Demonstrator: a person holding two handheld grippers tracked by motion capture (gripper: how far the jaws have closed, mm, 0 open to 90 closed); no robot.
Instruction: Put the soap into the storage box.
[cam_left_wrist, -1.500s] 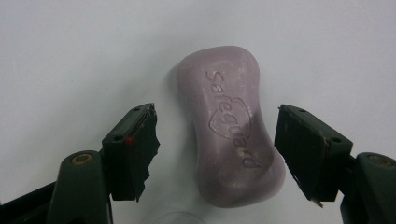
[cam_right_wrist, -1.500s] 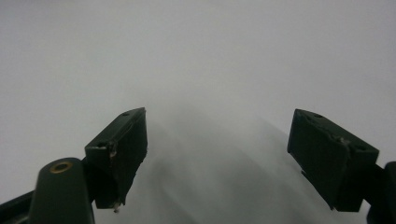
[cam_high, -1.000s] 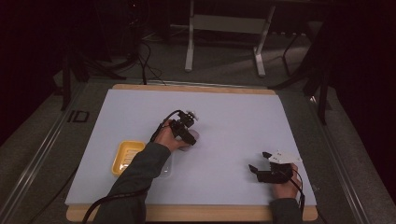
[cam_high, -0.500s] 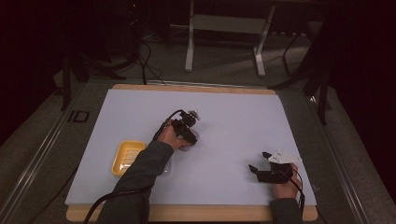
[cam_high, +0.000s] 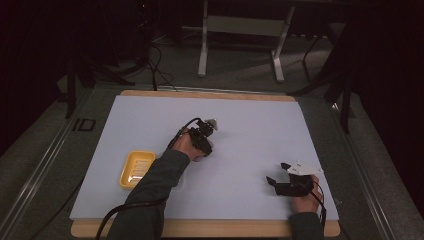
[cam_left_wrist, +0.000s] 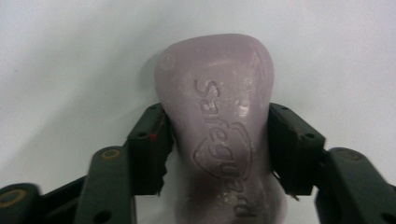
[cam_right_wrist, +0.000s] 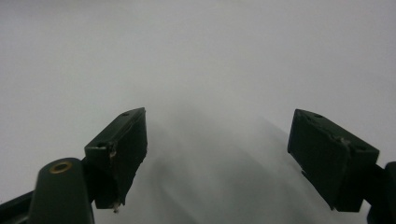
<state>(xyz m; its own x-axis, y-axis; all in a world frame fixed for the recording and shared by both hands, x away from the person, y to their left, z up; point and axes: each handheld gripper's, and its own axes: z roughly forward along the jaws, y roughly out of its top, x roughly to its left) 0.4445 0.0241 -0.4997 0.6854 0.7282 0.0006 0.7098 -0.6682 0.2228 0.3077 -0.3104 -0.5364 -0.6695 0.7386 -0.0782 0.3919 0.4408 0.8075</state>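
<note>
Left gripper (cam_left_wrist: 215, 154) is pinching the pale purple soap bar (cam_left_wrist: 217, 126) on the white table cover (cam_high: 250, 130).

The left forearm is reaching mid-table, its jaws having just been closing, now pressing the bar's sides. A yellow soap dish (cam_high: 135, 168) is sitting near the elbow. The right gripper (cam_right_wrist: 233, 156) is resting well apart, staying put, jaws spread wide.

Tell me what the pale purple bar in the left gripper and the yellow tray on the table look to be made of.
Pale purple bar: looks like solid soap, with a matte, waxy, faintly scuffed surface and a brand word and shield pressed into its top. The pads of the left gripper press on its sides.
Yellow tray: probably moulded plastic, going by its smooth, even colour, raised rim and ribbed floor; it is too small to be sure.
</note>
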